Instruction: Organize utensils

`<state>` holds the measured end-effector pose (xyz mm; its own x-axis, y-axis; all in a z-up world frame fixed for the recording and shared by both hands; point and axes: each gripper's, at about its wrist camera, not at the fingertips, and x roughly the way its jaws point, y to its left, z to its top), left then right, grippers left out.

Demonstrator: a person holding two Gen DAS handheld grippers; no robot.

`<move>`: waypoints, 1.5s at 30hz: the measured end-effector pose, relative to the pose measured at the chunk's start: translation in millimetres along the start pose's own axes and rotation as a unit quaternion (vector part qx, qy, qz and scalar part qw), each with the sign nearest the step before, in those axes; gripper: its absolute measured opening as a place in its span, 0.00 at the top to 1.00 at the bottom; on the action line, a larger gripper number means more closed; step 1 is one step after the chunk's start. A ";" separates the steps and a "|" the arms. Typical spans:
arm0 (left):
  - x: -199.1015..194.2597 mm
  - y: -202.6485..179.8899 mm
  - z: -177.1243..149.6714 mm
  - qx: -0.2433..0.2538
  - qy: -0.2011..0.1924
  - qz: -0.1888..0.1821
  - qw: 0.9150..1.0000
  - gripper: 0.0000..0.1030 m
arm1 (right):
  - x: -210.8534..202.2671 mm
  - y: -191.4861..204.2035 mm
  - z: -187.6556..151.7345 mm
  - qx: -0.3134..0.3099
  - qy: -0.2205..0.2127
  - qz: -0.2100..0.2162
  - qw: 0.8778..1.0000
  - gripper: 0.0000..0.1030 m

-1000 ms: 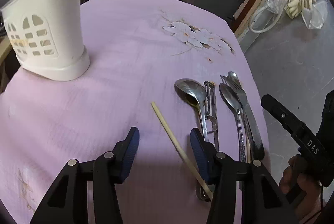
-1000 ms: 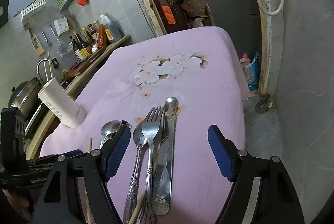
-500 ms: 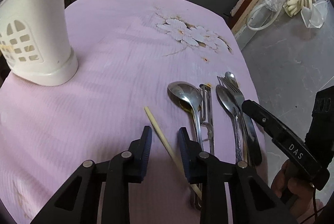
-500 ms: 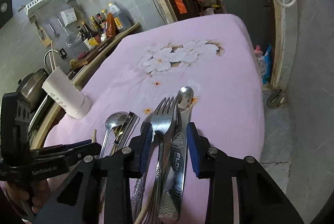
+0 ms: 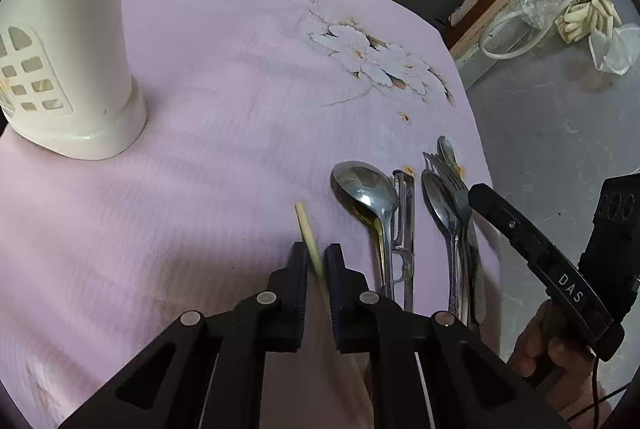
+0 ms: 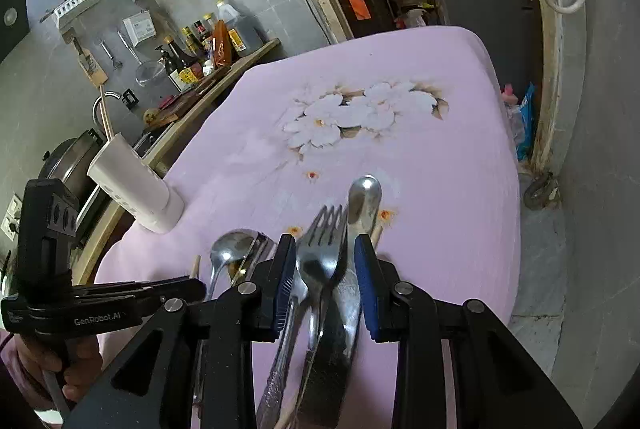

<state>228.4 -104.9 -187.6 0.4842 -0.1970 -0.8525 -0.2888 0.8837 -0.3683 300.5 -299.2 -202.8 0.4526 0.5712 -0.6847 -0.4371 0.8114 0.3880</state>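
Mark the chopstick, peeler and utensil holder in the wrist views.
chopstick (image 5: 305, 225), left wrist view, bare shaft ahead of the tongs.
peeler (image 5: 405, 205), left wrist view, slotted blade.
utensil holder (image 6: 130, 185), right wrist view, white side wall.

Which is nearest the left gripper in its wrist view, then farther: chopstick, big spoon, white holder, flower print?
1. Chopstick, between the left gripper fingers.
2. Big spoon, just ahead, right.
3. White holder, far left.
4. Flower print, farthest, ahead and right.
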 end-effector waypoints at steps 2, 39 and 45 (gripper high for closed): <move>0.1 0.7 0.9 -0.001 0.004 -0.004 1.000 0.91 | 7.0 -1.9 1.4 0.003 0.018 0.000 1.000 0.74; -99.3 20.7 27.3 0.082 -0.050 -0.109 0.989 0.95 | -59.4 63.3 -4.8 0.180 -0.064 0.033 0.981 0.98; -139.2 33.2 45.5 0.103 -0.097 -0.121 0.982 0.95 | -83.3 103.8 -5.0 0.180 -0.129 0.035 0.975 0.98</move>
<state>189.0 -28.7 -64.3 0.6725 -0.3451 -0.6547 0.0184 0.8921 -0.4514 213.5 -263.1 -108.6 0.6314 0.6017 -0.4892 -0.1940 0.7333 0.6516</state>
